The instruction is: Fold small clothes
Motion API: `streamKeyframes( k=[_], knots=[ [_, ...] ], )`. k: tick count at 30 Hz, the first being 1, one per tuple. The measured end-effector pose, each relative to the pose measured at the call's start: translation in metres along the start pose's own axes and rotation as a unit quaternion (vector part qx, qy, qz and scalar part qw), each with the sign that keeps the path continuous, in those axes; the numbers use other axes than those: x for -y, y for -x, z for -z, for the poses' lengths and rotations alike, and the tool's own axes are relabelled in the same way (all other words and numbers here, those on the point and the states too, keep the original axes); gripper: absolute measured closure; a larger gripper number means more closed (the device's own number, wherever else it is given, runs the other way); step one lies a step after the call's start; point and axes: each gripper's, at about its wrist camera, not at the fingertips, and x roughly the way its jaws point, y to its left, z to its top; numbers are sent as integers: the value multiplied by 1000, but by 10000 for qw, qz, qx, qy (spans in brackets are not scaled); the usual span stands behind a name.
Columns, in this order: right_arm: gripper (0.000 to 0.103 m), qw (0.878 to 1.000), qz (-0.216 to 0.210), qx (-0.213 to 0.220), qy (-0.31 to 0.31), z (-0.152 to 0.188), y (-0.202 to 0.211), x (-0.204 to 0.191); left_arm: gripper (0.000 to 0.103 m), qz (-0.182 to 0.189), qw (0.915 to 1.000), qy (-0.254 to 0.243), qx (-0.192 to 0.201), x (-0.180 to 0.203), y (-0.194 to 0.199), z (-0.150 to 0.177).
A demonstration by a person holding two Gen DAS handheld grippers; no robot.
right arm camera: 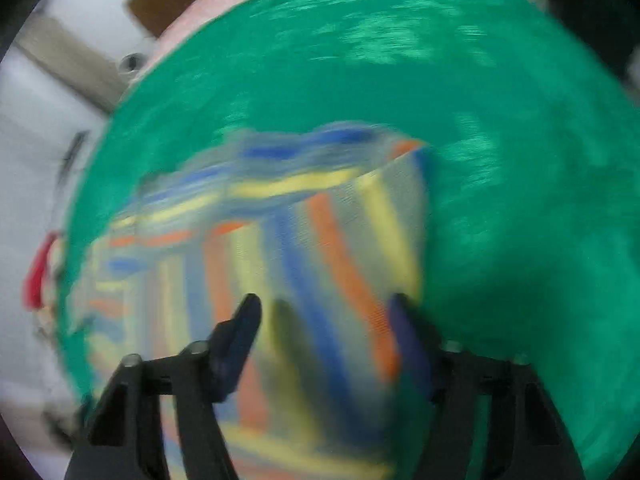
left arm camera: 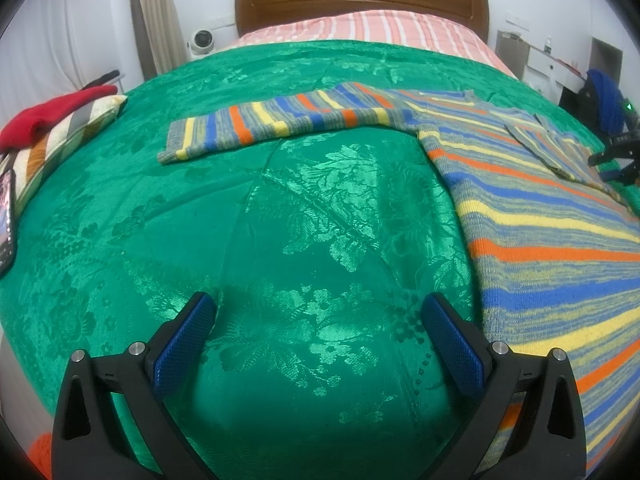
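Observation:
A knitted sweater (left arm camera: 540, 240) striped in blue, yellow, orange and grey lies flat on the green bedspread (left arm camera: 280, 240). Its left sleeve (left arm camera: 280, 124) stretches out sideways, and its right sleeve (left arm camera: 544, 140) is folded over the body. My left gripper (left arm camera: 320, 312) hovers open above bare bedspread, left of the sweater's hem. The right gripper (left arm camera: 612, 160) shows as dark fingers at the sweater's far right edge. The right wrist view is blurred. There my right gripper (right arm camera: 324, 320) stands with its jaws apart over the striped sweater (right arm camera: 320, 232), with fabric lying between the fingers (right arm camera: 248, 320).
A striped pillow (left arm camera: 80, 128) with a red cloth (left arm camera: 52, 116) on it lies at the bed's left edge, beside a phone (left arm camera: 6, 216). The wooden headboard (left arm camera: 360, 0) and pink striped bedding (left arm camera: 360, 28) are at the back. A blue chair (left arm camera: 604, 100) stands to the right.

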Motion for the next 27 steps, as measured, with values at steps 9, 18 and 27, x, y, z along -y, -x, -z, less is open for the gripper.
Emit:
streamKeyframes(
  k=[9, 18, 27],
  knots=[
    [38, 9918, 404, 1129, 451, 48, 67, -1, 0, -8, 10000, -1, -3, 1, -1, -1],
    [30, 9784, 946, 1691, 726, 196, 131, 34, 0, -18, 10000, 2, 8, 1, -1, -1],
    [19, 9603, 1464, 2306, 576, 274, 138, 34, 0, -44, 10000, 6, 41, 2, 0, 1]
  ],
)
